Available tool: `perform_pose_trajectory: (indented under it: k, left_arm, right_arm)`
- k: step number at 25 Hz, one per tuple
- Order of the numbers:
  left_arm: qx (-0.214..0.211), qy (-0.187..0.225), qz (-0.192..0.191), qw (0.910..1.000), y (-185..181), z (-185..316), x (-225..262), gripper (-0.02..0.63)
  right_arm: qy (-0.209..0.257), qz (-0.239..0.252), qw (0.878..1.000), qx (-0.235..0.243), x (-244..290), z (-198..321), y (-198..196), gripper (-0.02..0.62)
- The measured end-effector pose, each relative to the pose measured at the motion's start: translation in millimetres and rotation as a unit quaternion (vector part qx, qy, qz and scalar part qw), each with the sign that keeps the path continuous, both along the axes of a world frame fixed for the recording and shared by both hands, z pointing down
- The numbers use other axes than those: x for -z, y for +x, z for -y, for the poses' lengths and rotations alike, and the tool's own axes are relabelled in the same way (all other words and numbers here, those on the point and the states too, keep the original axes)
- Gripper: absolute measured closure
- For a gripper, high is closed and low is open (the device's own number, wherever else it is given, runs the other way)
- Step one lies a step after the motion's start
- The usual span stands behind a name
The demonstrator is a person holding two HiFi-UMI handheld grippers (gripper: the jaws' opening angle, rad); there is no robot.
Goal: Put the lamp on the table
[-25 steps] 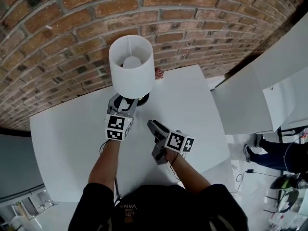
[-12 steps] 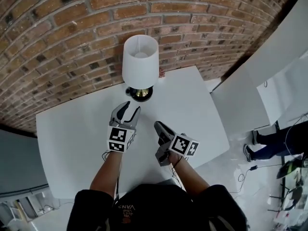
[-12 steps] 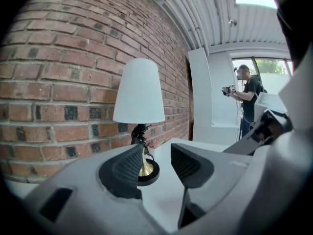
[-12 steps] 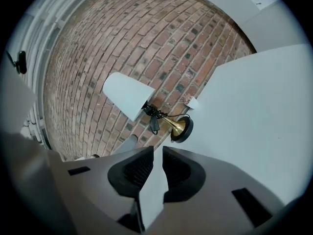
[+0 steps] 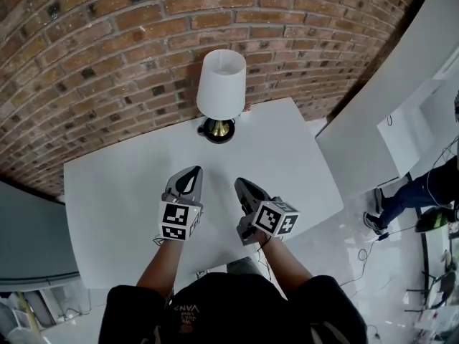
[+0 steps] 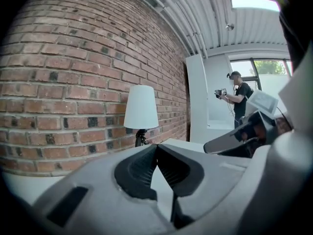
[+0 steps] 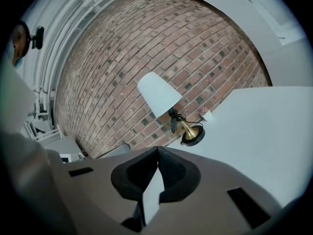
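Observation:
A lamp (image 5: 221, 84) with a white shade and a brass base (image 5: 218, 129) stands upright on the white table (image 5: 107, 192), at its far edge against the brick wall. It also shows in the left gripper view as the lamp (image 6: 141, 107) and in the right gripper view as the lamp (image 7: 161, 96). My left gripper (image 5: 192, 172) hovers over the table's near half, shut and empty. Beside it on the right, my right gripper (image 5: 239, 184) is shut with nothing between its jaws. Both are well short of the lamp.
A small pink thing (image 7: 204, 113) lies on the table beside the lamp base. A brick wall (image 5: 107, 56) backs the table. White cabinets (image 5: 401, 113) stand to the right. A person (image 6: 238, 94) stands far off on the right, legs (image 5: 409, 196) seen in the head view.
The left gripper has let go of the lamp and drawn back toward me, then shut. The right gripper has shut too. The lamp now stands alone by the wall.

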State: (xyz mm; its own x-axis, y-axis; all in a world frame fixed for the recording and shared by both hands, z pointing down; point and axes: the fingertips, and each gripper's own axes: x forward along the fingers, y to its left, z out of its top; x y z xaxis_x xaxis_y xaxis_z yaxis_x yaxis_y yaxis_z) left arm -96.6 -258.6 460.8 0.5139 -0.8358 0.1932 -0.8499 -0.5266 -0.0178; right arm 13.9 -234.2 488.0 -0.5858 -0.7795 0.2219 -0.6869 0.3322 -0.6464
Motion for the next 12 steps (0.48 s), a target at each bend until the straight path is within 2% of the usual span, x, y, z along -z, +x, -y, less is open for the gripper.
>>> perform_pose_trajectory:
  k: [6,12]
  left_arm:
    - [-0.016,-0.005,-0.013,0.9998,-12.0,-48.3,11.9,0.597]
    - [-0.017,-0.011,-0.015,0.9997,-31.1,-96.0,9.6,0.597]
  right_arm:
    - [0.055,-0.105,0.993,-0.003,16.4,-30.7,-10.6,0.595]
    - [0.064,-0.115,0.991,-0.021,20.8,-64.6,-16.5,0.595]
